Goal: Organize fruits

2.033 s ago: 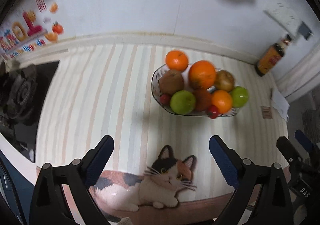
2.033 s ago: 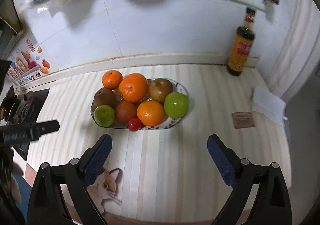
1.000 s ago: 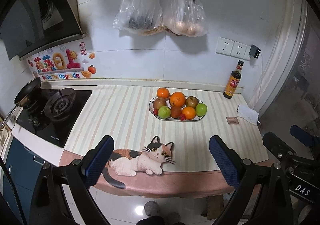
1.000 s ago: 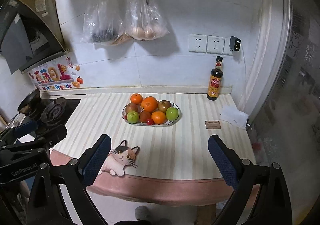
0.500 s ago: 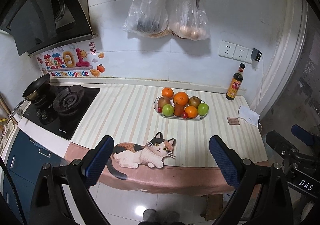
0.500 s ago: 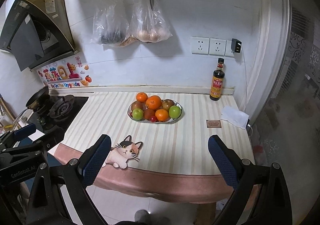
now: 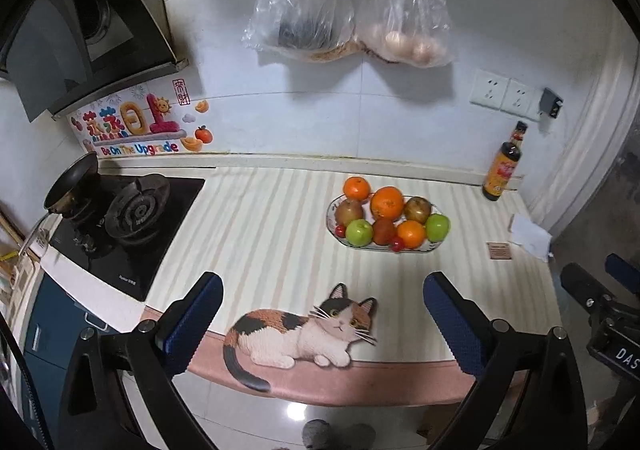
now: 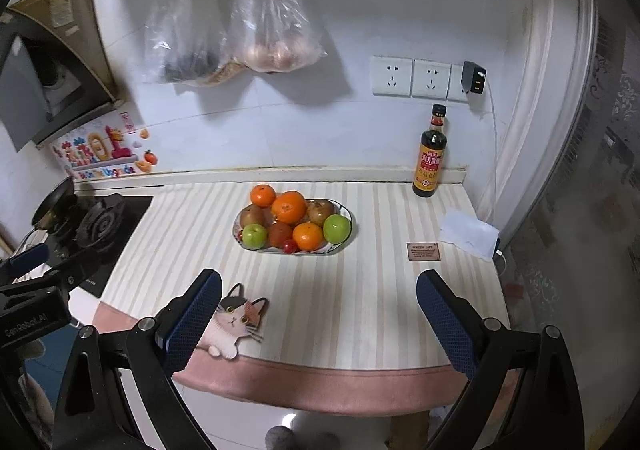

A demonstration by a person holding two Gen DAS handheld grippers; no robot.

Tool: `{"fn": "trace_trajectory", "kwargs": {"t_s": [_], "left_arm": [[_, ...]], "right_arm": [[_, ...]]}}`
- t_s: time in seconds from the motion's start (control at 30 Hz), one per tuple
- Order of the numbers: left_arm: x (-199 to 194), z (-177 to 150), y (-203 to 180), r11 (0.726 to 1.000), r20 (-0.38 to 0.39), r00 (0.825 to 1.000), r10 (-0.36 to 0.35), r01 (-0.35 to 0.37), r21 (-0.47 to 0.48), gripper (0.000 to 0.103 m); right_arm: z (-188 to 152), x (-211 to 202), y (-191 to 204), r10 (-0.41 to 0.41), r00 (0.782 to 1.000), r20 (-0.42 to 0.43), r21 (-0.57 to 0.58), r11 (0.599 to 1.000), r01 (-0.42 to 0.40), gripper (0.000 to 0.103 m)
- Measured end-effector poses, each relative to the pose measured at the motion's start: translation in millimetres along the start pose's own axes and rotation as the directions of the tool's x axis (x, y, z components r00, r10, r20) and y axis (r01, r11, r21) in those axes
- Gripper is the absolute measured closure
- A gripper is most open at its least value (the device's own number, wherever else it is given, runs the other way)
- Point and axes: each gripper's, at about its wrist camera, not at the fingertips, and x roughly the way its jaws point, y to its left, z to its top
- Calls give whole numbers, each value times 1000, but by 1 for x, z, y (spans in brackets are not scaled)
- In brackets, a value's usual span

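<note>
Orange and green fruit (image 8: 294, 224) sits heaped on the plate (image 8: 345, 210) at frame centre, gathered in one place. Both the left gripper (image 7: 322, 320) and the right gripper (image 8: 318, 316) hang well short, jaws apart, empty, apparently because nothing needs holding.

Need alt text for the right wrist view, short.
An oval plate heaped with oranges, green apples and brownish fruit sits mid-counter on a striped mat. The open right tongs frame the foreground, empty and well short of it. A dark sauce bottle stands by the wall; a gas stove is at left.
</note>
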Motion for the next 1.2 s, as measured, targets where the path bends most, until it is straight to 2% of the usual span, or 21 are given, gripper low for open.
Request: {"fn": "trace_trajectory", "kwargs": {"t_s": [0.17,0.4,0.67,1.2], "left_arm": [[27,9,-3,1000,-42,999,5,-4,15,0],[45,10,-8,1000,-81,997,1,1,22,0],[51,11,-9,1000,-98,995,-13,15,24,0],[45,15,-8,1000,-70,998,-6,7,11,0]], "right_arm": [[12,31,1,-3,999,-44,7,1000,3,3],[16,58,8,-12,996,-84,-6,1000,12,3],[18,65,11,-17,996,-90,-10,1000,16,3],[18,62,14,-17,996,-87,-15,1000,16,3]]}}
